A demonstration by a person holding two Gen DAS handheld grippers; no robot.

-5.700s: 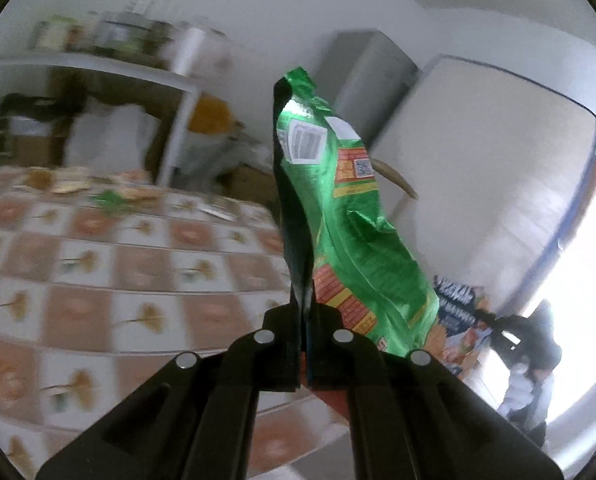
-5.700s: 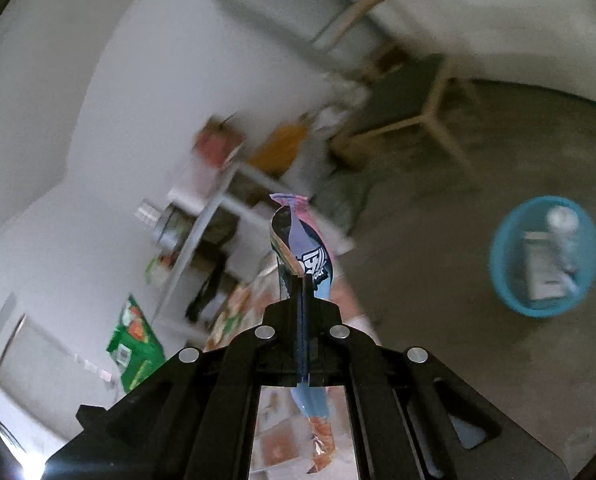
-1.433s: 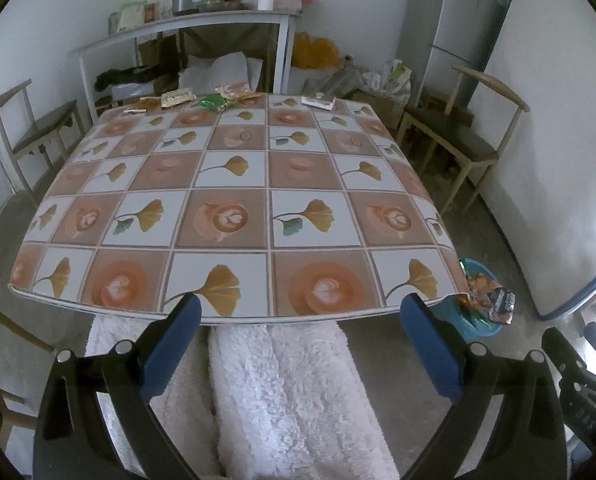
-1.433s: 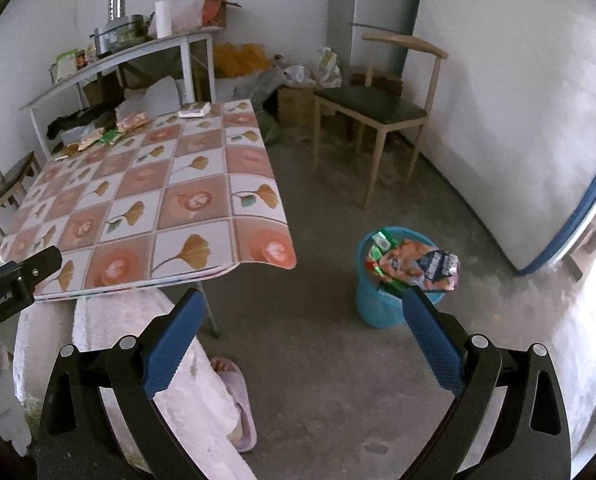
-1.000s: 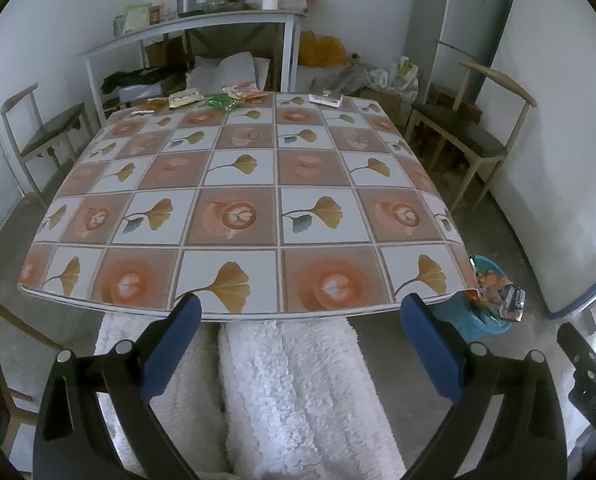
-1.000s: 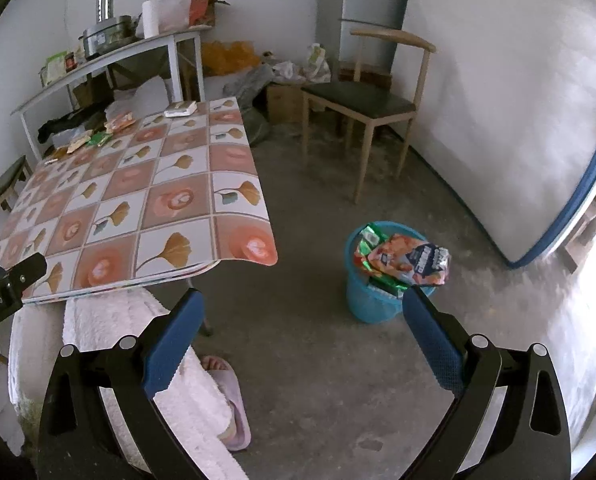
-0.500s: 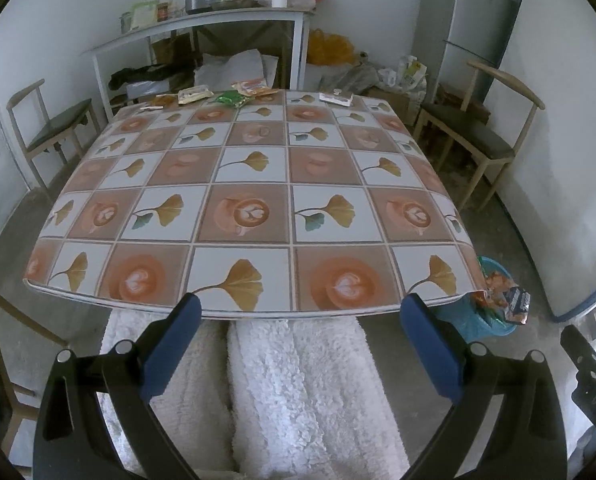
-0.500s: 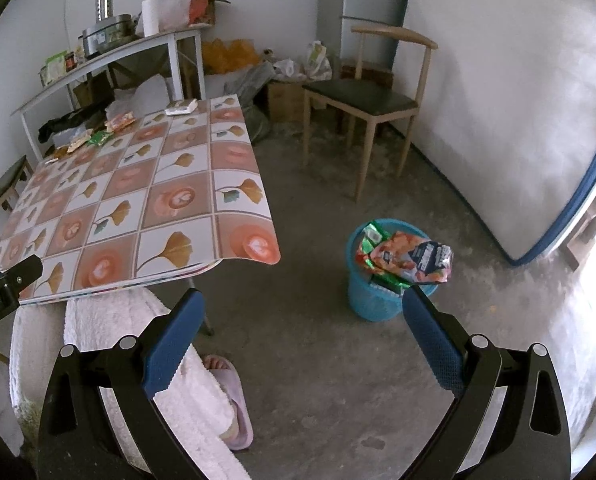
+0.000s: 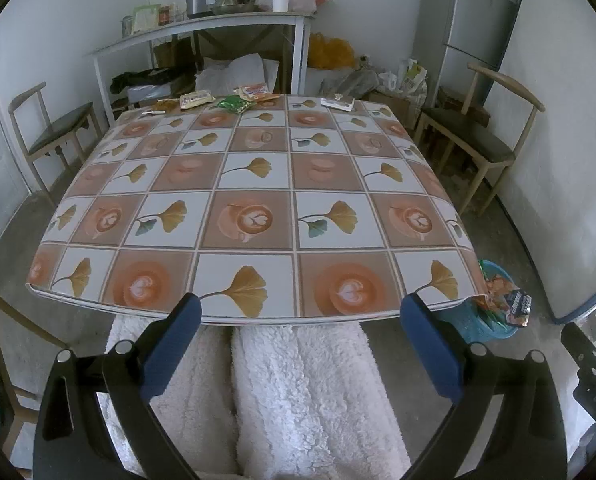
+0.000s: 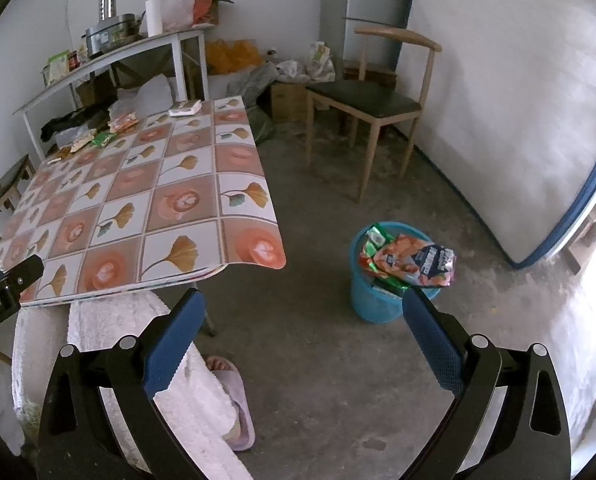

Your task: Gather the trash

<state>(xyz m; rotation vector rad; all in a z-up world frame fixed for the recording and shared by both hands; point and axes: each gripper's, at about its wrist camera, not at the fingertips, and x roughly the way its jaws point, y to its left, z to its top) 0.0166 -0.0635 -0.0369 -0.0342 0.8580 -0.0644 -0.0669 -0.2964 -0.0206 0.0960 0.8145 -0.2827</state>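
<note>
- Tiled in orange cups and ginkgo leaves, the table (image 9: 253,184) fills the middle of the left wrist view and the left half of the right wrist view; its near two thirds are bare.
- White fluffy trousers (image 9: 298,392) of the person cover the lower centre of the left view, and one slippered foot (image 10: 233,408) shows at lower centre of the right view.
- Three wooden chairs are visible: one at the left edge (image 9: 53,128) and one at the right (image 9: 482,140) of the left view, plus part of a third at the lower left edge.
- A white shelf table (image 9: 201,28) stands at upper centre behind the table, carrying a metal pot, a paper roll and jars.
- The blue bin (image 10: 382,296) sits on the concrete floor right of centre in the right view, heaped with wrappers; the topmost packet (image 10: 418,260) overhangs the rim, its print too blurred to read.
- About six wrappers (image 9: 233,102) lie in a row along the table's far edge, at upper centre of the left view; one is green.
- The left gripper (image 9: 298,344) has its blue-padded fingers spread wide, holding nothing.
- The right gripper (image 10: 302,340) is likewise spread wide and empty.
- On the left gripper's body, at the left edge of the right view, part of a white label reads "enRobot.AI".
</note>
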